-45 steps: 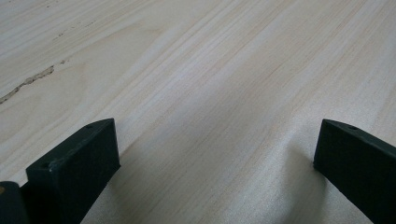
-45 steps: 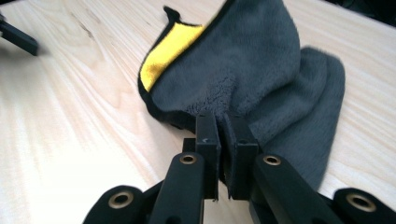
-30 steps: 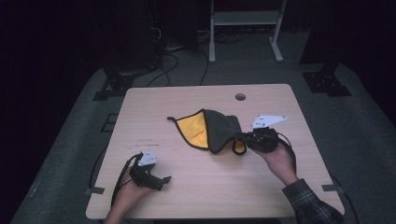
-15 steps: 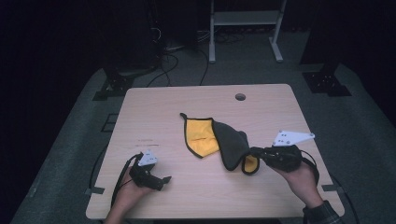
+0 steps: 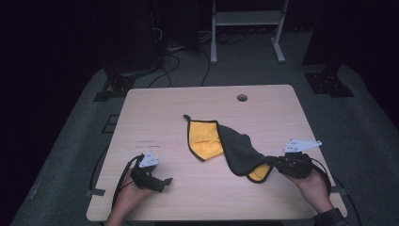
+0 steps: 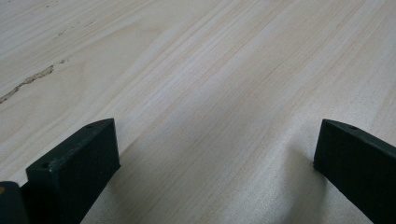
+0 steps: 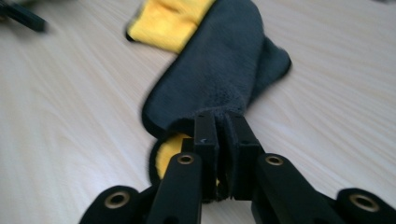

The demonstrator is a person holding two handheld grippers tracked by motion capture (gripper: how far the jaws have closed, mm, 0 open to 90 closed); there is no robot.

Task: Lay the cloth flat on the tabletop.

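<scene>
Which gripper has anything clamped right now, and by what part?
The right gripper is shut on the cloth, pinching its near edge where the grey side folds over the yellow. The left gripper is open over bare table, holding nothing.

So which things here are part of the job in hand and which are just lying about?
In the job:
- cloth, grey one side, yellow the other
- right gripper, shut on the cloth's near corner
- left gripper, open, resting on the table

Lying about:
- white stand on the floor beyond the table
- cables on the floor
</scene>
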